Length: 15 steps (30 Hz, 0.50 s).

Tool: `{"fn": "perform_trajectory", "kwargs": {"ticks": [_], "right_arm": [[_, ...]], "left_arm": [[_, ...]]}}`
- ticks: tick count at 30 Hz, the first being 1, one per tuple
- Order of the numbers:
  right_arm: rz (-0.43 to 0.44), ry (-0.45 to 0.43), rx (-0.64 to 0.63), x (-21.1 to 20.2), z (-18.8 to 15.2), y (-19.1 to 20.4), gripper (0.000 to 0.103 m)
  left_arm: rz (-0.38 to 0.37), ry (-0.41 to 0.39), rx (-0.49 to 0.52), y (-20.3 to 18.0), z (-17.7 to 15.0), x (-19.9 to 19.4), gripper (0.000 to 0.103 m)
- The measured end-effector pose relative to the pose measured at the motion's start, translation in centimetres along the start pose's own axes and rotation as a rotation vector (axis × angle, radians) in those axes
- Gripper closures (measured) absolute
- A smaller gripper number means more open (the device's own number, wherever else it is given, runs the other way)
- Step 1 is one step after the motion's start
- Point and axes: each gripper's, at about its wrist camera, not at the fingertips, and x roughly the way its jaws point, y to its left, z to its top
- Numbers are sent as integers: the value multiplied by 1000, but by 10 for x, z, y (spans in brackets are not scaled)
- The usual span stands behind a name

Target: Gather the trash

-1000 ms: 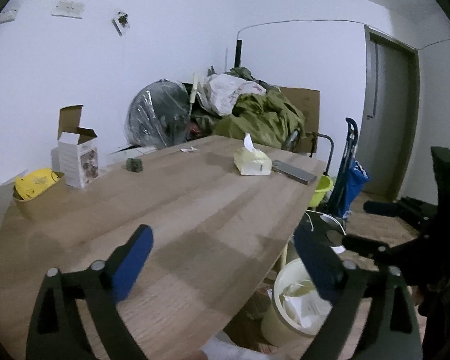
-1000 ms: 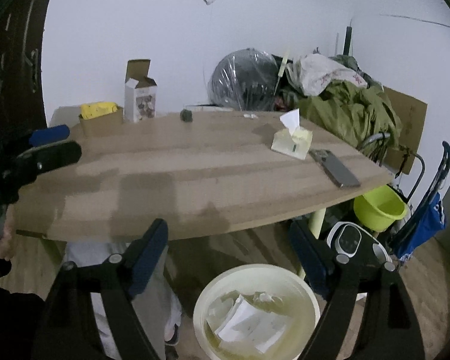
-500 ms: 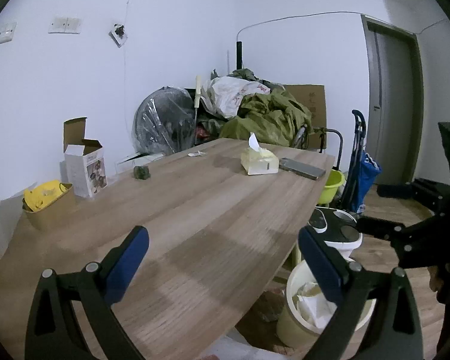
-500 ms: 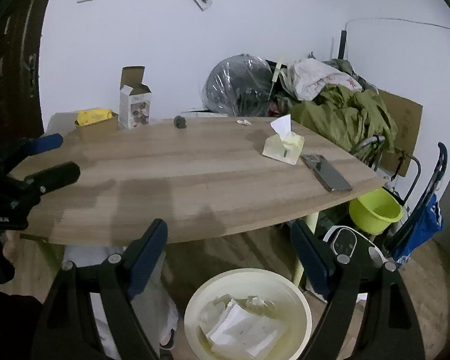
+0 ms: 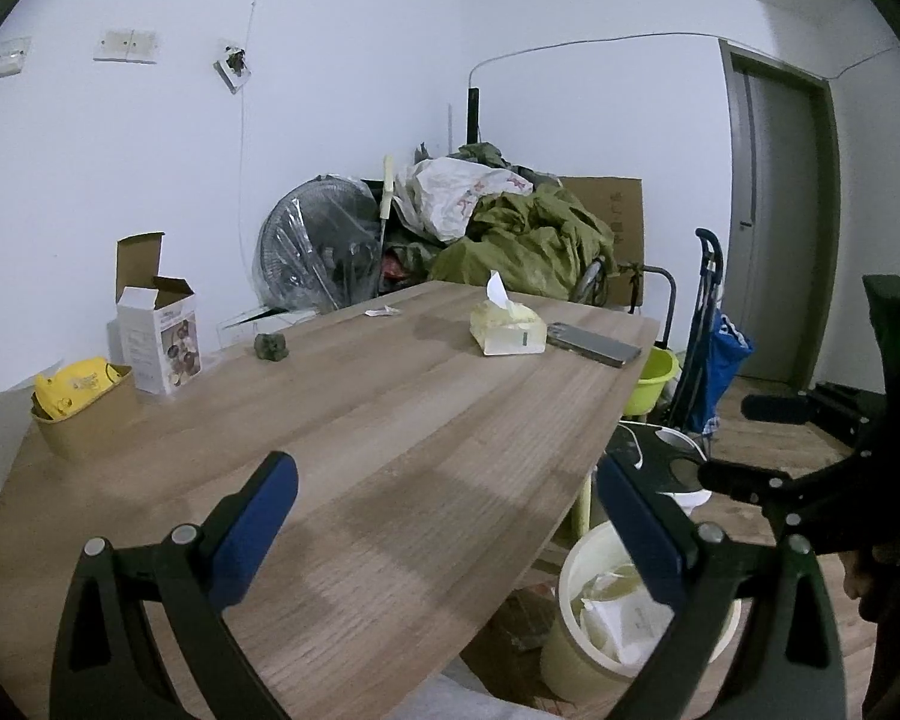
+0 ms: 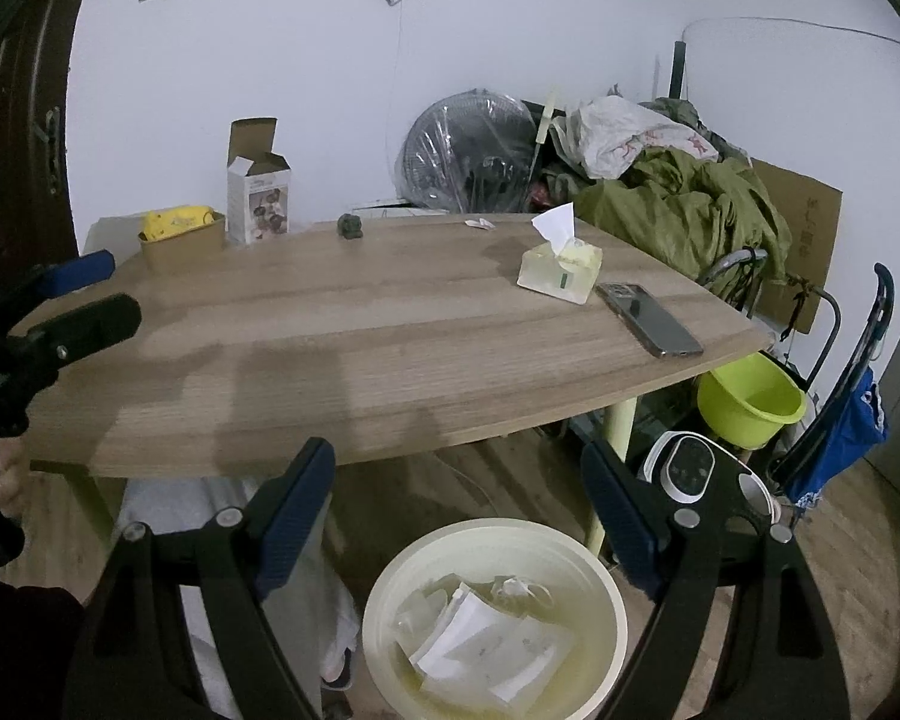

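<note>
Apparently both grippers are between pickups, and neither holds anything. The right gripper [image 6: 459, 507] hangs over the cream waste bin [image 6: 606, 576], its blue-padded fingers spread wide apart. That bin stands on the floor just off the near edge of the wooden table [image 6: 390, 324] and already holds crumpled paper [image 6: 492, 642]. The left gripper [image 5: 447, 519] hovers above the table's near end, fingers likewise parted.

Judging by what lies on the table, the drop-off step looks finished and a fresh piece must be fetched. Likely candidates are the small white scrap [image 5: 381, 312] at the table's far edge and the dark crumpled wad [image 5: 271, 347] near the opened white carton [image 5: 161, 341] toward the table's left side. Whether the carton counts as trash I cannot tell.

The tissue pack [image 5: 506, 330] and the phone [image 5: 594, 343] beside it at the table's right side are probably not trash. The next move calls for a long reach across the table, then a low, flat pinch on a thin scrap.
</note>
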Motion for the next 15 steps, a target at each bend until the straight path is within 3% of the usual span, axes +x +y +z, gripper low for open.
{"fn": "perform_trajectory", "kwargs": {"ticks": [15], "right_arm": [[1, -1, -1, 0, 0, 1, 20]], "left_arm": [[-3, -6, -7, -2, 2, -3, 3]]}}
